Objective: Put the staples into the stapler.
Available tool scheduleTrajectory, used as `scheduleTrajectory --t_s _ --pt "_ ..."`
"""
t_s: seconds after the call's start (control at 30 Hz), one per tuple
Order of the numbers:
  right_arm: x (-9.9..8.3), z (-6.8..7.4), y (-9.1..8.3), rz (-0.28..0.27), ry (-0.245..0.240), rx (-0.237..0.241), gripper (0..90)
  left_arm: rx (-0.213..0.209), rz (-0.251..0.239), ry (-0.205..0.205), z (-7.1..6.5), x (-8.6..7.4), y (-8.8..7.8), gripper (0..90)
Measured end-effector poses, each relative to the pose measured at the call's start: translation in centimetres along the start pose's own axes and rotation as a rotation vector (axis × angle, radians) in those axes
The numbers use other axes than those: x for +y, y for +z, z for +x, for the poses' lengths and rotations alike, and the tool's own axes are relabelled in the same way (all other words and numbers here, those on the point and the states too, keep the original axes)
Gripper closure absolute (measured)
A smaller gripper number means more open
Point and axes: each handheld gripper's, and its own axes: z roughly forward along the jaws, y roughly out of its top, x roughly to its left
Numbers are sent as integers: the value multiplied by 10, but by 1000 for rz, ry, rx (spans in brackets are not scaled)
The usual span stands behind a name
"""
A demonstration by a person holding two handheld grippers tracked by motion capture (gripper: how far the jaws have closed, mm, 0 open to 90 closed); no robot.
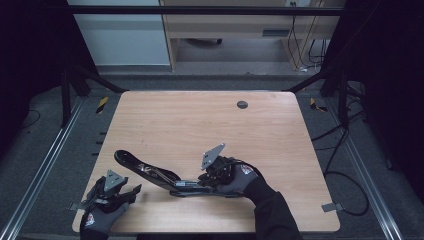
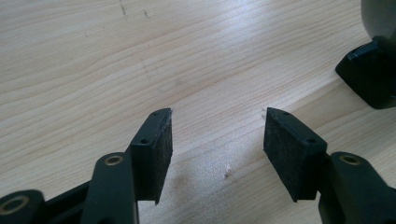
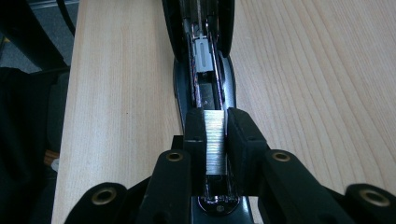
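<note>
— Nearest the high camera sat the left gripper (image 1: 131, 191), at about seven o'clock on the table (image 1: 200, 120), near the front edge. What was its claw doing?

— Released. In the left gripper view its jaws stood apart over bare wood, with nothing between the pads (image 2: 158, 154). A black rounded part showed at that view's two o'clock; I could not tell what it belonged to.

— And the right gripper (image 1: 197, 184)?

— Clenched on a strip of staples (image 3: 215, 140). The right gripper view showed both pads pressed against the sides of that silvery, finely ribbed block.

— Where was the stapler (image 1: 150, 172) itself?

— Lying opened on the table at roughly six o'clock, between the two grippers. Its black arm swung out toward ten o'clock, ending in a rounded tip. The base ran under the right gripper.

— How did it look up close?

— Glossy black shell, a metal channel (image 3: 205, 70) down the middle running toward twelve o'clock in the right gripper view, with a pale metal slider in it. The staple strip sat at the near end of that channel.

— Any brand or writing?

— None I could read on the stapler. The gloves (image 1: 245, 175) each carried a small round red-and-white badge, too small to make out.

— Anything else on the table?

— A dark round grommet (image 1: 242, 104) at about one o'clock, well apart from everything.
</note>
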Motion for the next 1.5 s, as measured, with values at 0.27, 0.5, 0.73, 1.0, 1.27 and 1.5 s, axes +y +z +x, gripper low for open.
scheduleTrajectory --t_s 0.27,0.5,0.73,1.0,1.27,1.5 --pt "0 -1 1 1 1 3 786 0 0 0 0 0 0 422" --pt "1 -1 1 1 -1 2 786 0 1 1 0 0 0 422" --pt "1 -2 2 2 -1 2 786 0 1 0 0 0 0 422" --pt "1 -1 3 1 -9 4 786 0 1 1 0 0 0 422" --pt "1 -1 3 4 -10 3 785 -1 1 -1 0 0 0 422" --pt "1 -1 3 5 -9 4 784 -1 2 -1 0 0 0 422"
